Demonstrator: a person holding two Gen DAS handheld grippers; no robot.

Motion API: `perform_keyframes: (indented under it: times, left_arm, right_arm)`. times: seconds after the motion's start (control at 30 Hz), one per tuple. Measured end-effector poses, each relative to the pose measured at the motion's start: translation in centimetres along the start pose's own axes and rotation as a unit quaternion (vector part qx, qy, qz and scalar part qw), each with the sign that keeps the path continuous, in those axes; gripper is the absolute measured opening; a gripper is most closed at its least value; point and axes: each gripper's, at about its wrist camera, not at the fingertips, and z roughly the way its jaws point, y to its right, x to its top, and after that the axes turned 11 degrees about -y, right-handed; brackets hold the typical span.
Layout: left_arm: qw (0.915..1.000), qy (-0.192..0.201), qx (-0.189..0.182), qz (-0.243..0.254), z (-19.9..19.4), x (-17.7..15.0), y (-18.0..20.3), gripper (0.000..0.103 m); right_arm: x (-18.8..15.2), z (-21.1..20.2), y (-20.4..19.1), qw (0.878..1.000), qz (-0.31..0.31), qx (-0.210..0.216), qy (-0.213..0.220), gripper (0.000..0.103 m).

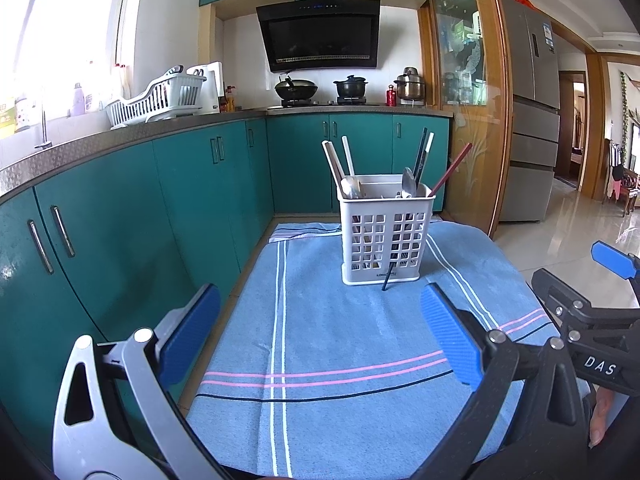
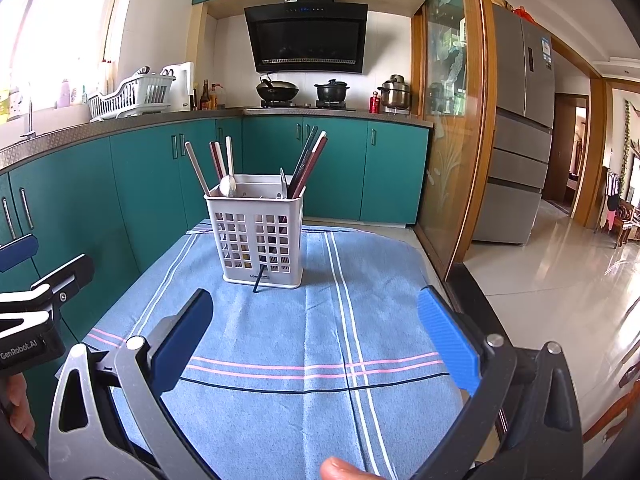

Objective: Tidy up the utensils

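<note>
Home kitchen, teal cabinets (image 1: 224, 168), range hood (image 1: 320, 36), fridge (image 1: 532, 112)

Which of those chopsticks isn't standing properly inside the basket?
The dark chopstick poking out through the white basket grid near its base, tip on the blue cloth; the others stand upright inside.

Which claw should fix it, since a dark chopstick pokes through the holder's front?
Right claw, barely: both are open and empty, but the chopstick tip sits slightly nearer its centre than the left claw's.

Utensils (image 1: 408, 184) in holder (image 1: 386, 240); holder on cloth (image 1: 320, 340).
</note>
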Motion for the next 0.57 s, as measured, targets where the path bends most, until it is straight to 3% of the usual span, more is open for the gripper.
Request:
perform_keyframes:
  times: [0.57]
  left_arm:
    - [1.0,-0.006,-0.004,0.001,-0.09,-0.21,0.37,0.099]
  right_arm:
    - [-0.37,-0.04,-0.01,1.0,0.0,0.001,-0.003,0.1]
